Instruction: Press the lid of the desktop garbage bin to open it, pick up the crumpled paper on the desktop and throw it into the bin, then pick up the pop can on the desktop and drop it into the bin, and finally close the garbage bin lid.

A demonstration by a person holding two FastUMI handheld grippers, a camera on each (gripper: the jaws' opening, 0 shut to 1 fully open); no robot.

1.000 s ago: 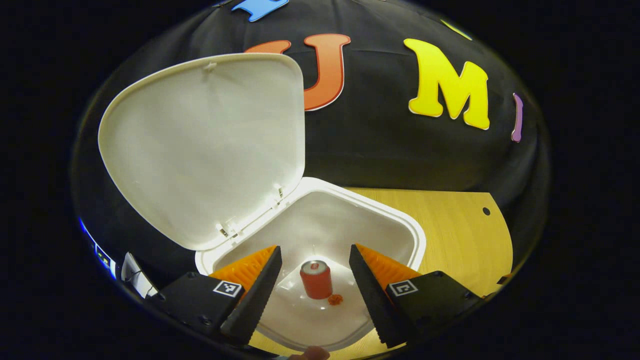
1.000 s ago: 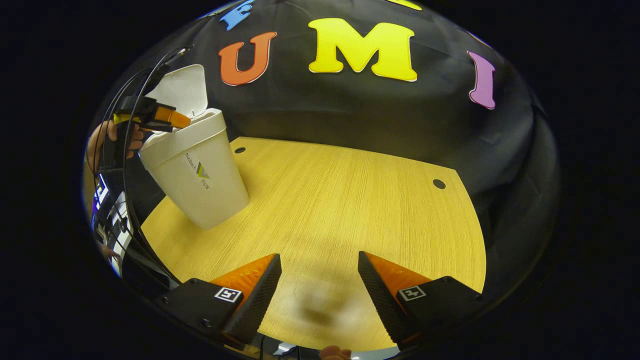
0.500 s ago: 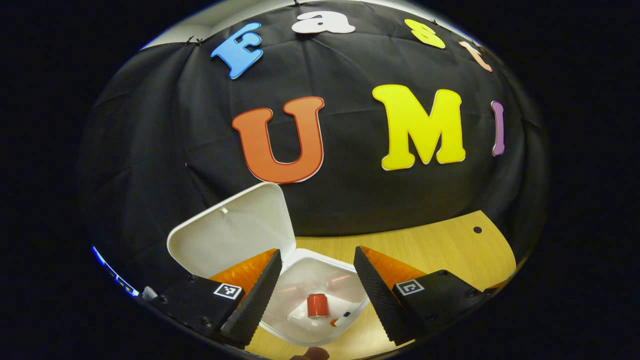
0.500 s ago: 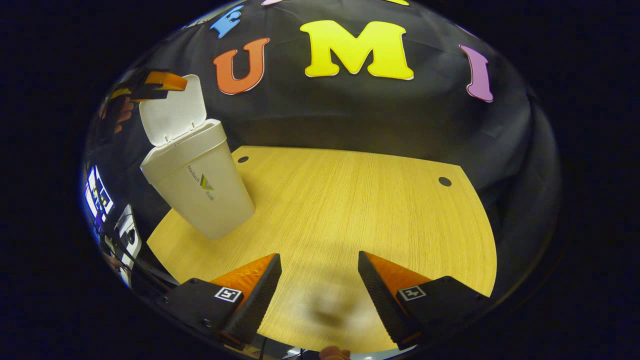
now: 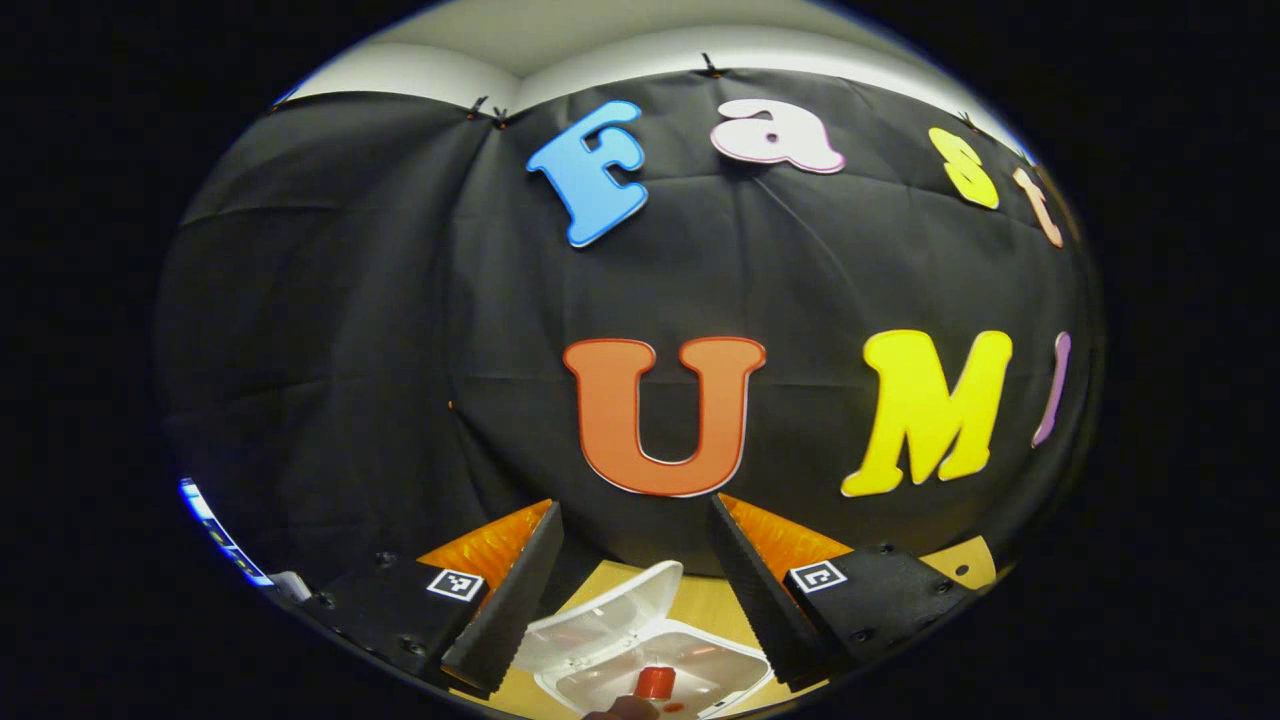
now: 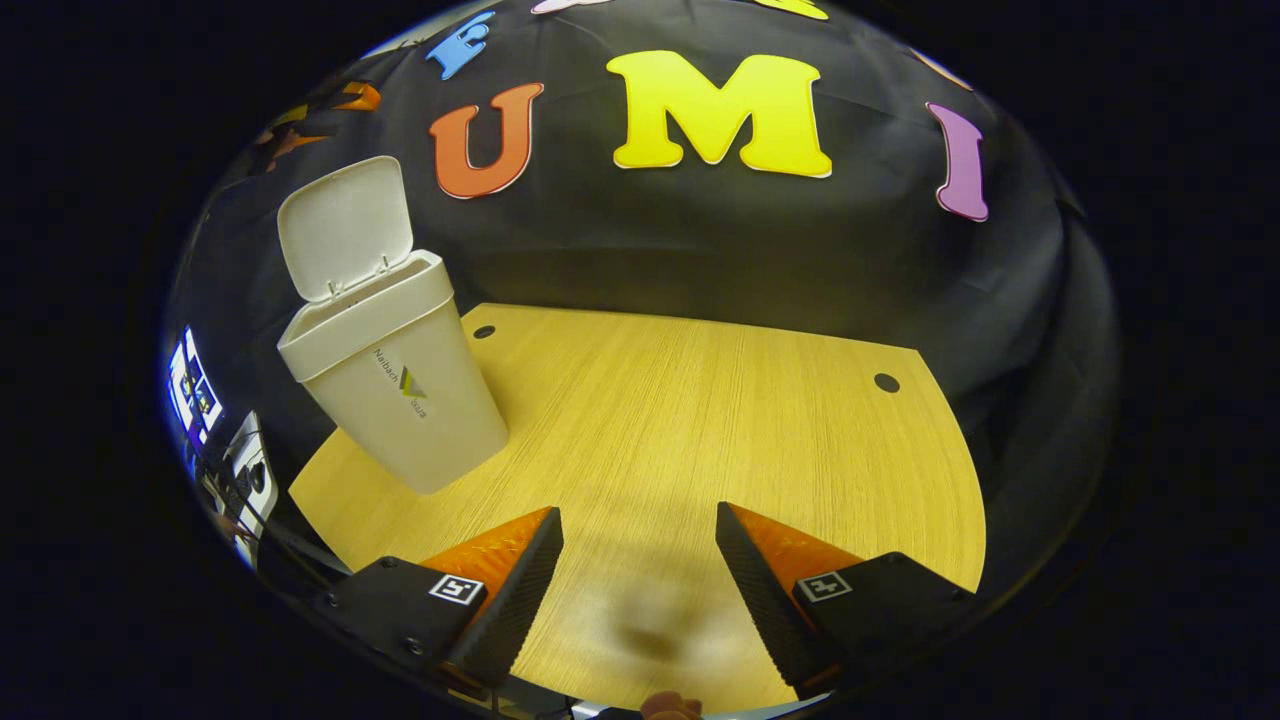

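White plastic marks the desktop garbage bin point(image 6: 395, 390), which stands on the wooden tabletop point(image 6: 700, 420) near its far left corner, lid point(image 6: 345, 225) swung up and back on its hinges. In the left gripper view the same bin point(image 5: 650, 675) sits far below, small between the fingers, and the red pop can point(image 5: 655, 683) stands upright on its floor. A pale patch beside the can may be the crumpled paper, though at this size I cannot be sure.

The left gripper point(image 5: 635, 570) has its fingers spread wide with nothing between them. A second ago it hung just over the bin's mouth, the can large between its tips; half a second ago it had risen partway; now it is well above, and its camera faces mostly the booth's black cloth wall point(image 5: 400, 350). In the right gripper view that gripper point(image 6: 320, 110) is a blurred shape at the upper left, above and left of the raised lid, where earlier it was level with the bin's rim.

The right gripper point(image 6: 640, 575) hovers over the bare tabletop, fingers apart and holding nothing, much as before.
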